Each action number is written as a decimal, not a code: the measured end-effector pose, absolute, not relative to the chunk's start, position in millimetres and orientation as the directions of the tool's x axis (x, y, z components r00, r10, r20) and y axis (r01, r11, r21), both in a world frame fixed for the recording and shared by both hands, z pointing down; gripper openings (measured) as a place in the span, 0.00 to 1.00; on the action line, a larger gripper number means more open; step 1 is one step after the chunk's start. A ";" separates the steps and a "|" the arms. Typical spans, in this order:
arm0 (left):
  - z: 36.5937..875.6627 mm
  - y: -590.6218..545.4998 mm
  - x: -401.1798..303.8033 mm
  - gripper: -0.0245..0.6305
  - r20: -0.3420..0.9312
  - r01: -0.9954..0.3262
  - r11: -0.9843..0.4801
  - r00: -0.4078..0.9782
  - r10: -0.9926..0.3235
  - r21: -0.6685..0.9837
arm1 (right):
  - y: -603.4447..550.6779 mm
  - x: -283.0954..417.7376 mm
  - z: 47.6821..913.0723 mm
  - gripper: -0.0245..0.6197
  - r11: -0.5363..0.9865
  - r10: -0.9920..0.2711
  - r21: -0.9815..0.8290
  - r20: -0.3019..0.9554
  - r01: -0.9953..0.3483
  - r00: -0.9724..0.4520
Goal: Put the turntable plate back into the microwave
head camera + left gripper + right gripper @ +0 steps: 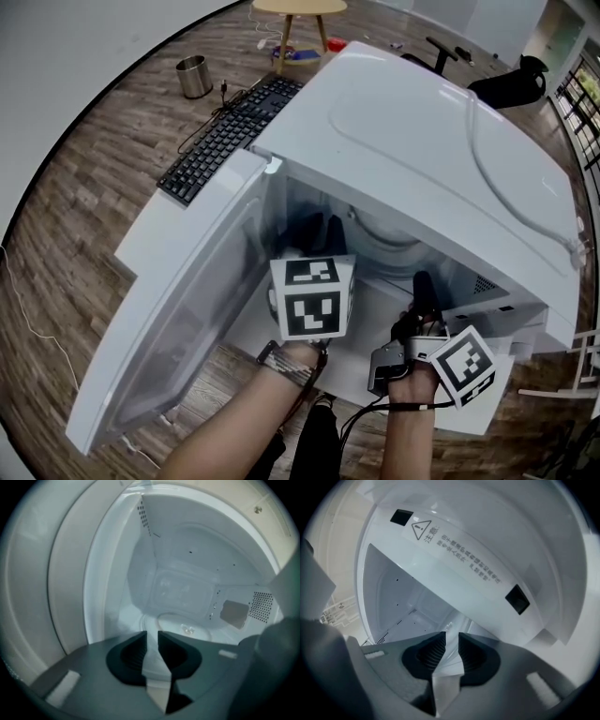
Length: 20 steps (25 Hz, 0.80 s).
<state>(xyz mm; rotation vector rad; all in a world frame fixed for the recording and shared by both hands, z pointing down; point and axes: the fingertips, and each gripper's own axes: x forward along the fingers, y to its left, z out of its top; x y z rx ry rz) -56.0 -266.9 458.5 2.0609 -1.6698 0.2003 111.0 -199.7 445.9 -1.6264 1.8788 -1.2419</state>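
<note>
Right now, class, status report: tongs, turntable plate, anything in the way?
Left tongs open, empty. Right tongs open, empty. Turntable plate lies inside microwave. Door open, nothing blocking.

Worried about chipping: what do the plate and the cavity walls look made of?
Plate: probably clear glass, glossy; the hub shows through it. Cavity walls: likely painted sheet metal, smooth white sheen, punched vent holes.

- Head view: looks steeply down from above, fairly near, onto the open microwave (422, 150).
- Left gripper view: close at the opening, facing into the cavity (187, 592).
- Right gripper view: equally close, tilted, facing the same cavity, which all three views share.
</note>
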 end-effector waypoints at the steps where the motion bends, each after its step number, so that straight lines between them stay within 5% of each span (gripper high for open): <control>1: 458.1 -265.3 -56.2 0.16 0.397 -0.952 -0.143 0.246 -0.884 0.271 | -199.0 109.9 446.4 0.18 -0.047 -0.924 -0.789 0.268 -0.613 -0.274; 13: 446.1 -244.9 -50.2 0.15 0.352 -0.954 -0.200 0.271 -0.896 0.225 | -186.2 105.0 444.9 0.18 -0.040 -0.915 -0.769 0.285 -0.638 -0.286; 20: 427.4 -229.7 -38.0 0.04 0.323 -0.938 -0.269 0.329 -0.887 0.218 | -178.0 109.8 427.9 0.04 -0.023 -0.918 -0.755 0.276 -0.656 -0.285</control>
